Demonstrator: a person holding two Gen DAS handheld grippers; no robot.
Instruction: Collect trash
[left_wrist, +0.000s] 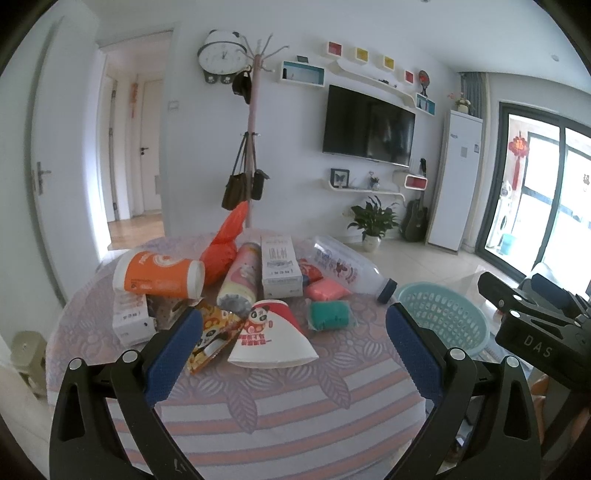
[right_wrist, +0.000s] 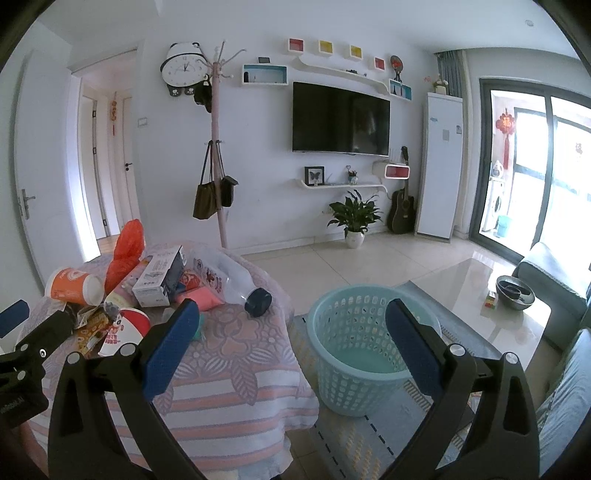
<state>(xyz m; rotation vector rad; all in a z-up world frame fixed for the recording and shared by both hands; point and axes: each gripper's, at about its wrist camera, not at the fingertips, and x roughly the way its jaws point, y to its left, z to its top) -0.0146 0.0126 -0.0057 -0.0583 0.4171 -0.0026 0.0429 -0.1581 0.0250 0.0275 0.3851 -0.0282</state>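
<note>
1. Where the round table (left_wrist: 295, 406) carries its striped, leaf-patterned cloth, the trash lies in one cluster at the far half of the top.
2. Left gripper (left_wrist: 293, 326): jaws spread wide, grasping nothing; its two blue pads (left_wrist: 173, 354) hover above the near edge of the cluster.
3. Right gripper (right_wrist: 291, 319): likewise released and empty; its two blue pads (right_wrist: 413, 350) frame the basket (right_wrist: 332, 369) below.
4. Paper cups, two: an orange cup (left_wrist: 159, 275) lying on its side at the left, and a red-and-white cup (left_wrist: 273, 334) with a panda print, tipped over nearest the left gripper.
5. Bottles, two: a clear plastic bottle (left_wrist: 343, 267) with a dark cap, lying on its side at the right, and a pink-labelled bottle (left_wrist: 240, 277) lying near the middle.
6. Cartons, two: a white carton (left_wrist: 279, 267) in the centre and a smaller white box (left_wrist: 131, 319) at the left, under the orange cup.
7. Soft packets, two: one pink packet (left_wrist: 327, 290) and one green packet (left_wrist: 330, 314), just beside each other, right of the panda cup.
8. One orange plastic bag (left_wrist: 225, 243) stands crumpled behind the bottles.
9. One yellow snack wrapper (left_wrist: 212, 339) lies flat, touching the panda cup's left side.
10. One pale blue perforated basket, on the floor just beside the table's right edge, holds no trash.
</note>
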